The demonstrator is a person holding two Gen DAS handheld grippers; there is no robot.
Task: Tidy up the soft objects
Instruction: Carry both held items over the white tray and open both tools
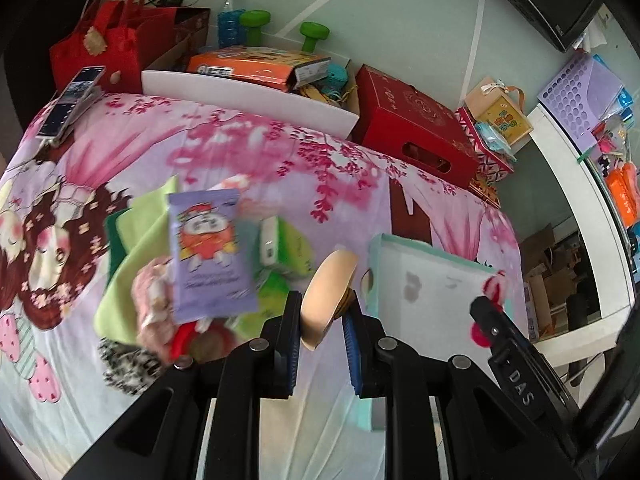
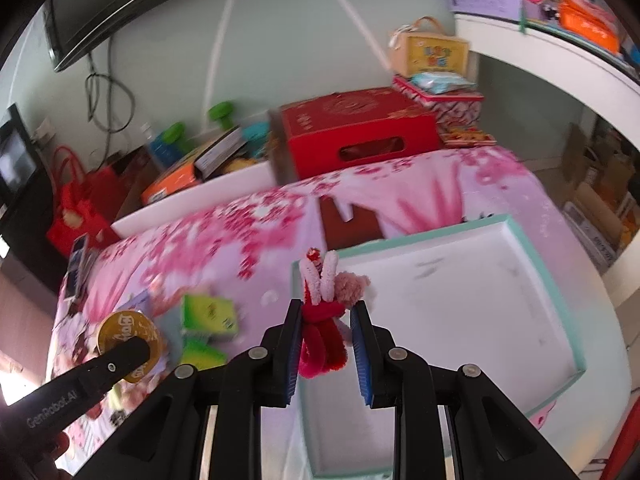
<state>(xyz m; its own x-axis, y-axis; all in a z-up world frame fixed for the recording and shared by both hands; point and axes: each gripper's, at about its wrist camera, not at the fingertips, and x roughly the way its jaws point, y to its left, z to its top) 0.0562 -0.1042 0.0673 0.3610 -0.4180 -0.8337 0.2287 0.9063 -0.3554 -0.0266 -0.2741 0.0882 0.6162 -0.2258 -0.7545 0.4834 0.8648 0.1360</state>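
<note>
The left gripper (image 1: pixel 320 344) is clamped on a round pad (image 1: pixel 328 292), tan on one face and gold-printed on the other, held edge-on between its blue fingers and lifted clear of the flowered bedsheet (image 1: pixel 240 148). The right gripper (image 2: pixel 326 350) holds a red and white chenille toy (image 2: pixel 320 320); its jaws stand noticeably wider than the toy's red loops, so the pinch looks loose, and I cannot tell how firmly it is gripped. Just ahead of and below the right gripper lies the teal-rimmed white tray (image 2: pixel 536 280), which looks empty. Ahead and to the left of the left gripper sits the unsorted heap: a purple packet (image 1: pixel 210 256), green tissue packs (image 1: pixel 288 248), a lime cloth (image 1: pixel 132 248) and a pink plush piece (image 1: pixel 154 304). Both tools appear to be mid-carry toward the tray. The next move probably calls for lowering the toy over the tray floor and letting go, then bringing the pad across to the right, clear of the other tool.
</note>
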